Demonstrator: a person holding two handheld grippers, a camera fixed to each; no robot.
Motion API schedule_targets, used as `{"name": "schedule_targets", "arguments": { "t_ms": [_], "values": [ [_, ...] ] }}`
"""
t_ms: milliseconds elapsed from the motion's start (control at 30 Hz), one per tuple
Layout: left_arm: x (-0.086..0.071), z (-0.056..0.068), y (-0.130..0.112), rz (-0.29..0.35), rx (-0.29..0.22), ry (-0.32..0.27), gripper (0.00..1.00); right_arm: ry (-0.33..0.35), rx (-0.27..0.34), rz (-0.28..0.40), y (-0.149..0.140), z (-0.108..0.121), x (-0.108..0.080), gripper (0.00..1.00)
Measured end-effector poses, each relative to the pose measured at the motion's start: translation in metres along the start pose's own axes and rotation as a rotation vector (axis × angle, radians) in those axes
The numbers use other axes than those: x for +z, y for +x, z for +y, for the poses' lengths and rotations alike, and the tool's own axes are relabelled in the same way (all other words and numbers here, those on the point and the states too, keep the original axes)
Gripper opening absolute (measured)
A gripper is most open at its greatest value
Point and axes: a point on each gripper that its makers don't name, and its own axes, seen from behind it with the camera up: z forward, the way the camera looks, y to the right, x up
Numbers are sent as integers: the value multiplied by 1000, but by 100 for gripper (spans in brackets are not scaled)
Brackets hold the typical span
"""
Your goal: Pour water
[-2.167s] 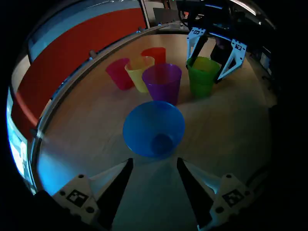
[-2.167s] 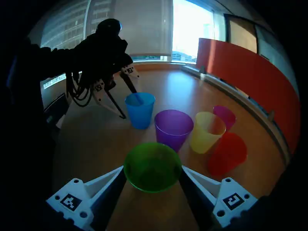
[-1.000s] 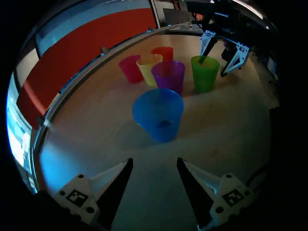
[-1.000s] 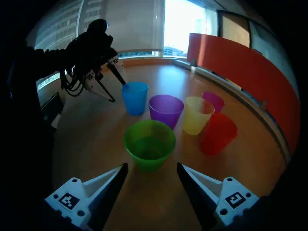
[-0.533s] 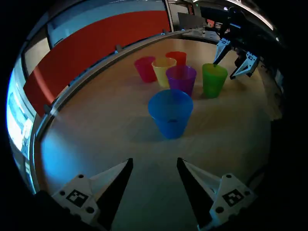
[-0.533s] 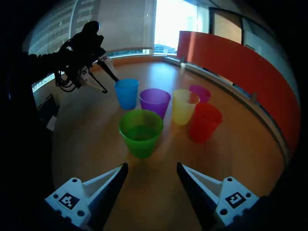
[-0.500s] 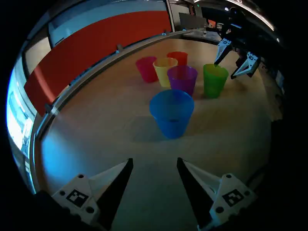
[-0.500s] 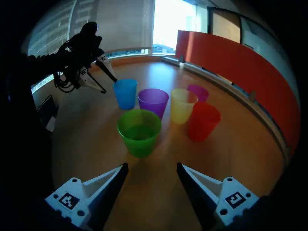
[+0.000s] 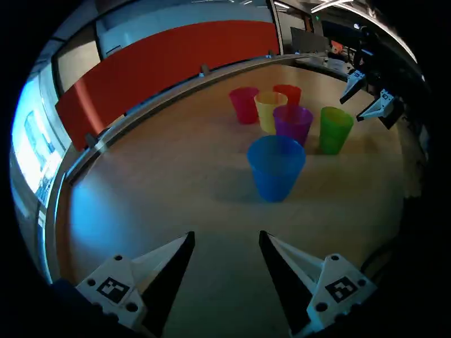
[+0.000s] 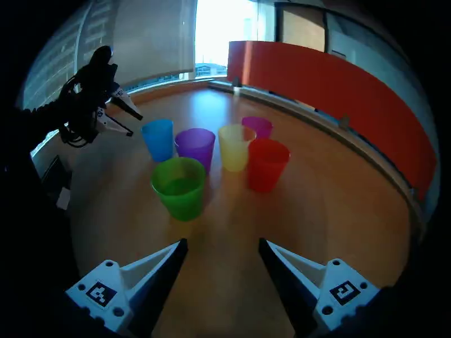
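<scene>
Several plastic cups stand upright in a cluster on the wooden table. In the left gripper view the blue cup (image 9: 276, 168) is nearest, with purple (image 9: 292, 124), green (image 9: 335, 130), yellow (image 9: 270, 111), pink (image 9: 245, 105) and red (image 9: 287, 94) cups behind it. My left gripper (image 9: 224, 239) is open and empty, well short of the blue cup. In the right gripper view the green cup (image 10: 179, 187) is nearest, holding some liquid, and my right gripper (image 10: 221, 246) is open and empty in front of it. The other gripper (image 10: 127, 118) hovers behind the blue cup (image 10: 158, 139).
A red panel (image 9: 169, 62) runs along the table's far edge behind a metal rail. Bright windows (image 10: 222, 31) lie beyond the table. A person's dark arm (image 10: 67, 107) holds the far gripper. Bare wooden tabletop (image 10: 332, 203) lies right of the cups.
Both grippers have drawn back from the cups: the green cup no longer sits between the right fingers, and the blue cup is farther from the left fingers. All cups stay standing.
</scene>
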Motion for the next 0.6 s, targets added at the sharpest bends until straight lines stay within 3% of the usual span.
{"name": "schedule_targets", "arguments": {
  "t_ms": [267, 600],
  "values": [
    [-8, -18, 4, 27, -95, 76, 84, -53, 83, 3, -1, 6, -11, 98],
    [-19, -44, 5, 64, -237, 165, 84, -104, 141, 16, 8, 11, -21, 98]
  ]
}}
